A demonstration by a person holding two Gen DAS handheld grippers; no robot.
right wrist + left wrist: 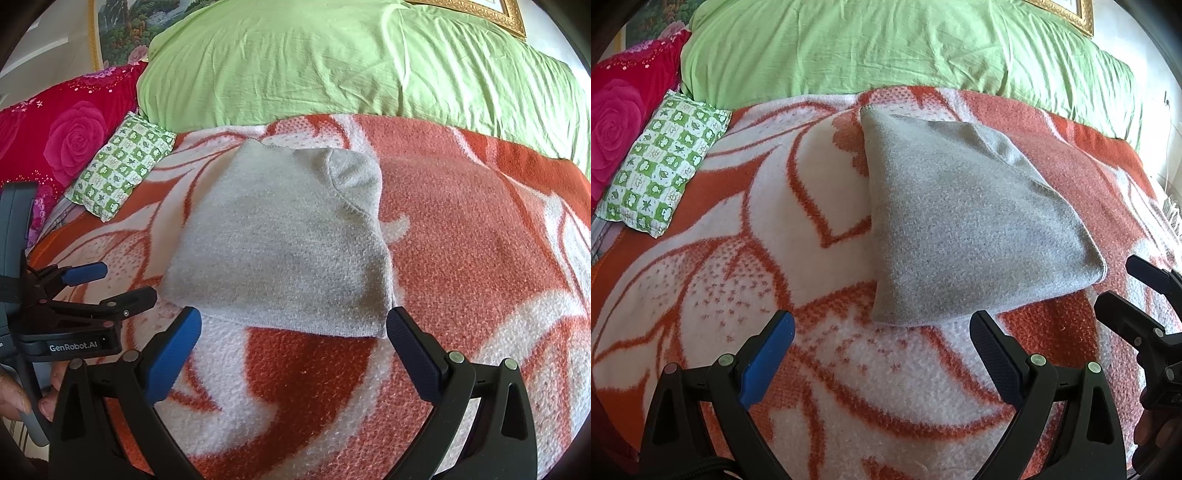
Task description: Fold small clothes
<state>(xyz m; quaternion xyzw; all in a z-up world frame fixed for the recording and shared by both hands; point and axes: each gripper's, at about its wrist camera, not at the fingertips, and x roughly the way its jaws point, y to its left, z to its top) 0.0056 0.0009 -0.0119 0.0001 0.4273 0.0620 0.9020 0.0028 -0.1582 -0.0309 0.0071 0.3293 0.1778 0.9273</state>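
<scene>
We hold both tongs spread wide and empty: the left gripper (882,332) hovers just near of the folded grey garment (964,221), the right gripper (293,328) at its near edge. The garment lies flat on the orange-and-white blanket (746,229), with a green checked pillow (661,162) far left and a green sheet (886,48) beyond.
</scene>
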